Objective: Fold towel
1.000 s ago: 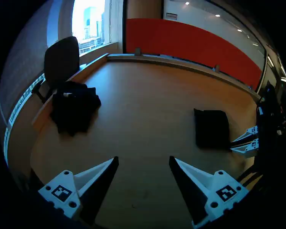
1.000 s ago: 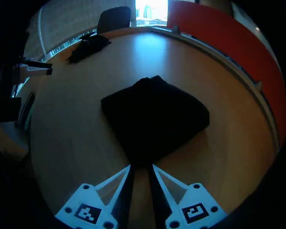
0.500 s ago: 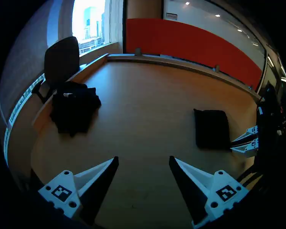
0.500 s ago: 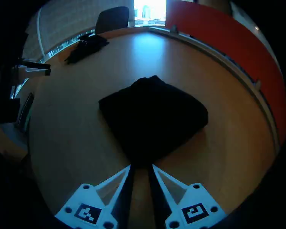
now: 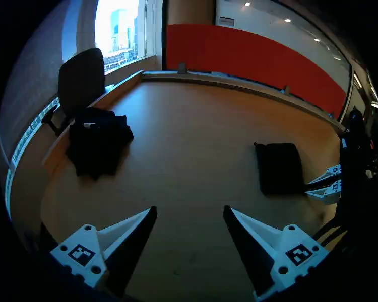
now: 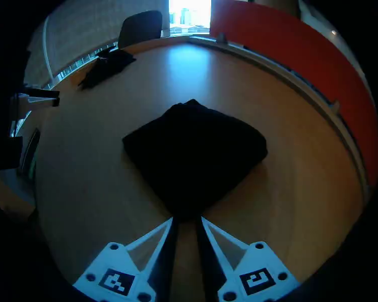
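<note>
While the towel (image 6: pixel 196 151) already lies as a compact dark folded square on the table (image 6: pixel 300 216), it has crept slightly across the wood over the last second, with its near corner staying at the fingertips. Right gripper (image 6: pixel 186 220) is closed to a narrow slit with that corner between its tips. It looks pinched and dragged, not refolded. Left gripper (image 5: pixel 189 208) stays wide open and empty over bare table, well apart from the towel. My read: folding is essentially done and this is a final reposition. Dark cloth heap (image 5: pixel 96 143) by the chair (image 5: pixel 80 80) hasn't moved.
</note>
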